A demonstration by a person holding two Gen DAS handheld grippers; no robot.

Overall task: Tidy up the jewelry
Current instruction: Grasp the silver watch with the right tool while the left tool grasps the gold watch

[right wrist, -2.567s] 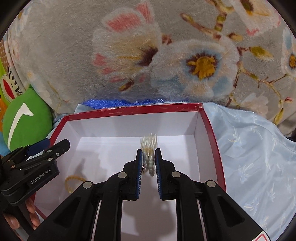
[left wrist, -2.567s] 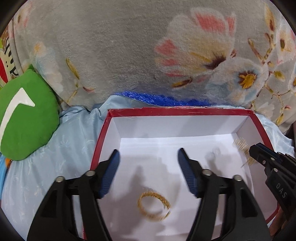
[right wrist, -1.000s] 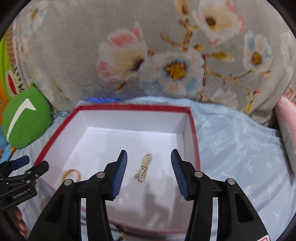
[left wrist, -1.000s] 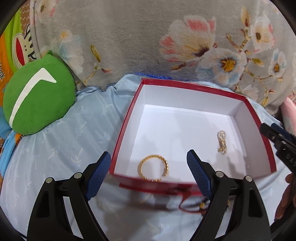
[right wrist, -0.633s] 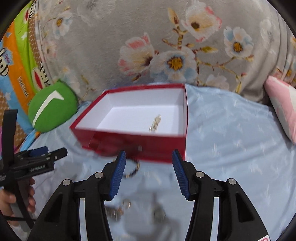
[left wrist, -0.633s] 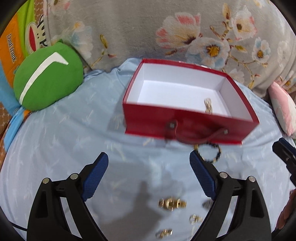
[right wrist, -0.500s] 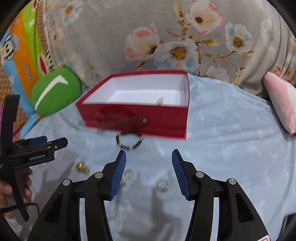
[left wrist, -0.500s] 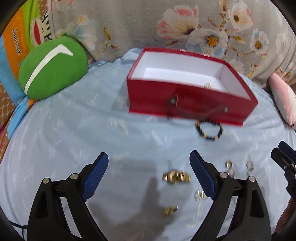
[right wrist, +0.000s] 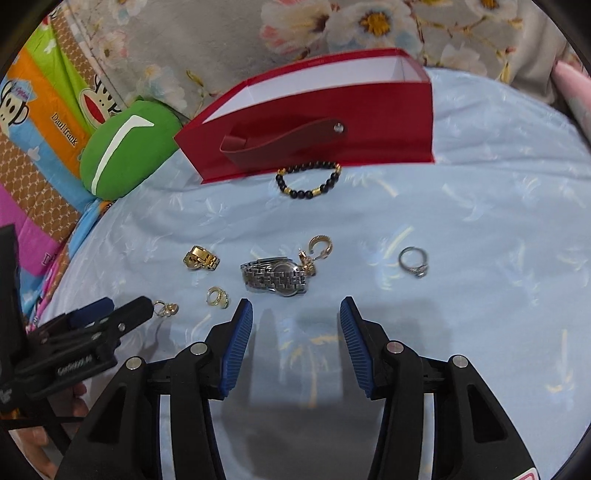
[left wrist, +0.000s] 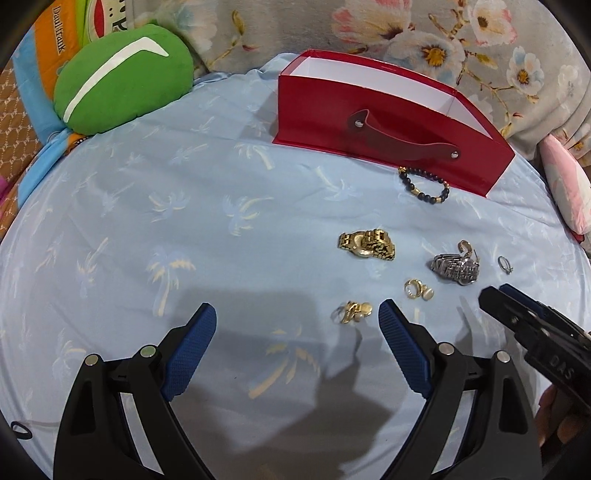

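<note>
A red box (left wrist: 388,122) with a white inside stands at the back of the light blue cloth (left wrist: 147,203). Before it lie a black bead bracelet (right wrist: 308,179), a gold watch (left wrist: 367,244), a silver watch (right wrist: 275,277), a gold hoop earring (right wrist: 321,245), a silver ring (right wrist: 413,262) and small gold pieces (left wrist: 417,288). My left gripper (left wrist: 297,314) is open low over the cloth, with a gold earring cluster (left wrist: 351,312) just inside its right fingertip. My right gripper (right wrist: 296,305) has its jaws closing on nothing, the silver watch lying just beyond its tips.
A green cushion (left wrist: 122,74) lies at the back left. A floral blanket (left wrist: 406,29) rises behind the box. A pink pillow (left wrist: 565,184) sits at the right edge. Bare cloth spreads left of the jewelry.
The right gripper let go of a pearl piece in the box. Both grippers then drew back and sank toward the cloth, bringing the loose jewelry into view. The right jaws have narrowed slightly.
</note>
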